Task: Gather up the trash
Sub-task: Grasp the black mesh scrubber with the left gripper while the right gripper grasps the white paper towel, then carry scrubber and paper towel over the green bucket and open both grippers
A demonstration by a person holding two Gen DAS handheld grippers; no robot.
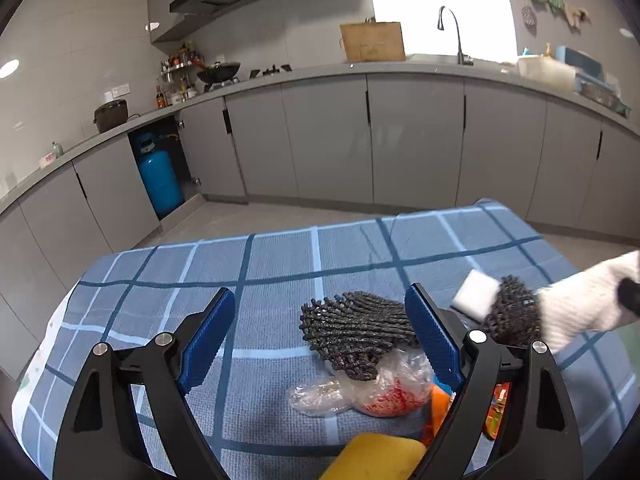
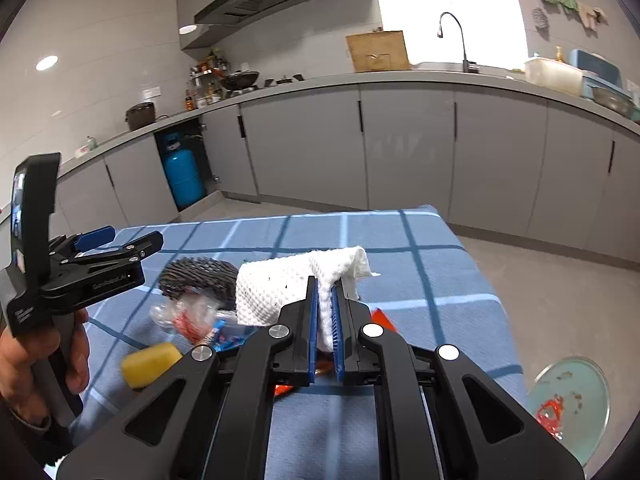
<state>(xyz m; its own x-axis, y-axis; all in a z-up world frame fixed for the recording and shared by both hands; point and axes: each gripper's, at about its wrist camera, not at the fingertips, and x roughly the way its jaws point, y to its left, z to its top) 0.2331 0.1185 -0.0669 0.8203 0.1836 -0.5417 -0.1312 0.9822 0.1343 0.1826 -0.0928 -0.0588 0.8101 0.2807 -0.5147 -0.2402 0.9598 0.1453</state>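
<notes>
One quilted paper towel (image 2: 280,292) pinched between ridged blue pads (image 2: 313,320)

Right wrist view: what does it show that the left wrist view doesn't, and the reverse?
Only the right wrist view shows the right gripper shut on the white paper towel, the bin beside the table, and the hand holding the left gripper.

Only the left wrist view shows the left gripper open and empty.

Both show the dark scrubber, plastic bag, yellow sponge and checked tablecloth.
</notes>
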